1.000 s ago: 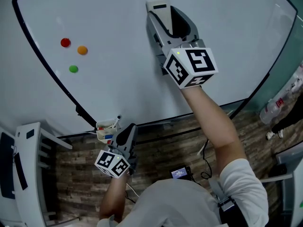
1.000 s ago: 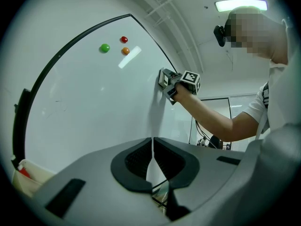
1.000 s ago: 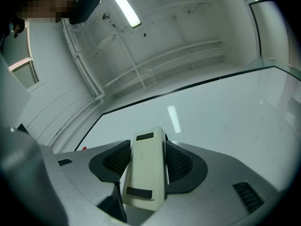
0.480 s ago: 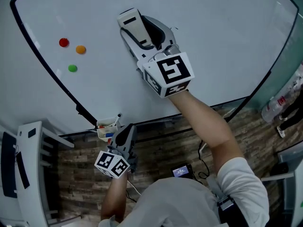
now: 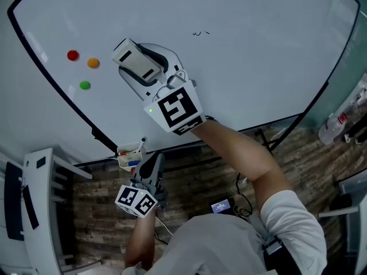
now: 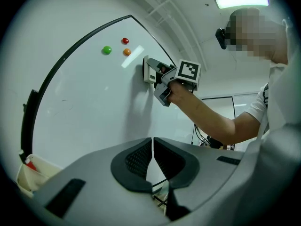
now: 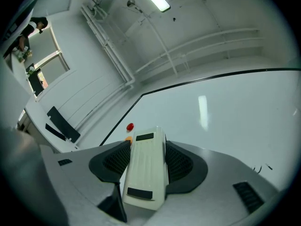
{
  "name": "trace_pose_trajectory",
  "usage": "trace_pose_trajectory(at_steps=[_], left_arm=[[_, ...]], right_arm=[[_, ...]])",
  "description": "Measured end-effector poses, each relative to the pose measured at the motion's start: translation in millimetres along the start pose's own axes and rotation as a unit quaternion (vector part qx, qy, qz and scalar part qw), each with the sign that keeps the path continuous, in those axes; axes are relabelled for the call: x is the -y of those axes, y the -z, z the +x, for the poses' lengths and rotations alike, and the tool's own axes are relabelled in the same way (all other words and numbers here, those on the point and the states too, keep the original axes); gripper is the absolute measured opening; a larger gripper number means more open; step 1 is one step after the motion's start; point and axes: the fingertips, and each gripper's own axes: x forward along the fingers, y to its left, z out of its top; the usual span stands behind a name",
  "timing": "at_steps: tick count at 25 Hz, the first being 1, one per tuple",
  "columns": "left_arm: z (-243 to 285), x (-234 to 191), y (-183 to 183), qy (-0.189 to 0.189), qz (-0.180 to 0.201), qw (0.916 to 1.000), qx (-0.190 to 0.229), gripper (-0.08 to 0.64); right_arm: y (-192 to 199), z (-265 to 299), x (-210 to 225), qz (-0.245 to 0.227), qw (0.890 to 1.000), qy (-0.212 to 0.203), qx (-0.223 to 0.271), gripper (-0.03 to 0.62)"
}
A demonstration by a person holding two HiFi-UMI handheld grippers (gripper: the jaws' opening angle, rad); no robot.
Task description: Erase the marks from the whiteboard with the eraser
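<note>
The white eraser (image 5: 135, 61) lies flat against the whiteboard (image 5: 258, 79), just right of three round magnets (image 5: 93, 63), clamped between the right gripper's (image 7: 148, 160) fingers. Small pen marks (image 5: 199, 33) sit on the whiteboard's upper middle. Below the whiteboard, the left gripper's (image 6: 152, 150) fingers are pressed together, empty.

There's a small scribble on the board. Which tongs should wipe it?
Right: the right tongs clamp the white rectangular eraser against the whiteboard; the left tongs hang shut, empty, below it.

Whiteboard (image 5: 258, 67) with three magnets (image 5: 93, 63) (faint marks (image 5: 199, 33))
</note>
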Motion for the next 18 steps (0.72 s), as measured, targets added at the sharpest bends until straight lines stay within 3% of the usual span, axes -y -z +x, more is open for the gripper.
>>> trace_pose_trajectory(at_steps=[6, 18], left_arm=[[-1, 5, 3, -0.005, -0.001, 1.0, -0.002, 0.009], [4, 15, 9, -0.01, -0.001, 0.9999, -0.005, 0.009]], right_arm=[[19, 6, -7, -0.024, 0.999, 0.016, -0.032, 0.25], [25, 3, -5, -0.048, 0.998, 0.024, -0.036, 0.25]])
